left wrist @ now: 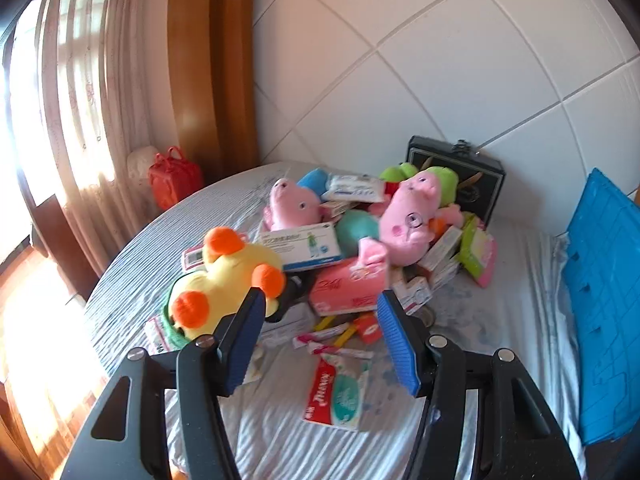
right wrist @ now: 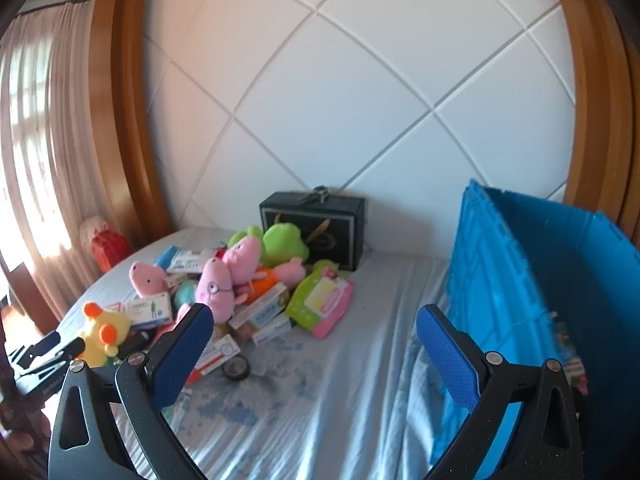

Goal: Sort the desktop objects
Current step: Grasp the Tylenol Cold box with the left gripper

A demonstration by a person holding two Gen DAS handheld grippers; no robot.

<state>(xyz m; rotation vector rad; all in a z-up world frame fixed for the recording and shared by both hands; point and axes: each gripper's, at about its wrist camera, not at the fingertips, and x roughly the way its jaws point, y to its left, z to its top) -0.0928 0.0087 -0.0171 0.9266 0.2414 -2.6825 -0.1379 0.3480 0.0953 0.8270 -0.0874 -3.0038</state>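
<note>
**Both claws spread above a cluttered bed**

At the far left a curtain (left wrist: 80, 100) is lit by a window, and a red bag (left wrist: 174, 178) is seen beside it at the bed's edge. The things to be sorted are heaped on the bed (left wrist: 280, 432), whose sheet is striped pale blue.

From the left of the heap, a yellow duck (left wrist: 228, 276) with orange patches is found nearest the left claw (left wrist: 320, 336), whose jaws are held apart with nothing between them. Just behind the duck a white box (left wrist: 302, 246) is leaned against a pink pig (left wrist: 290, 204). A pink tissue pack (left wrist: 348, 290) lies in the middle of the heap, and a red-and-green packet (left wrist: 340, 396) lies apart in front, on bare sheet. A second pig (left wrist: 412, 216), with glasses, is set further right, with a green toy (left wrist: 442, 184) behind it and a green wipes pack (right wrist: 320, 296) at the right end of the heap. A black case (right wrist: 316, 224) is stood against the white padded headboard (right wrist: 340, 80).

The right claw (right wrist: 312, 336) is likewise spread wide and empty, held over bare sheet. A blue crate (right wrist: 560, 300) is seen at the far right.
</note>
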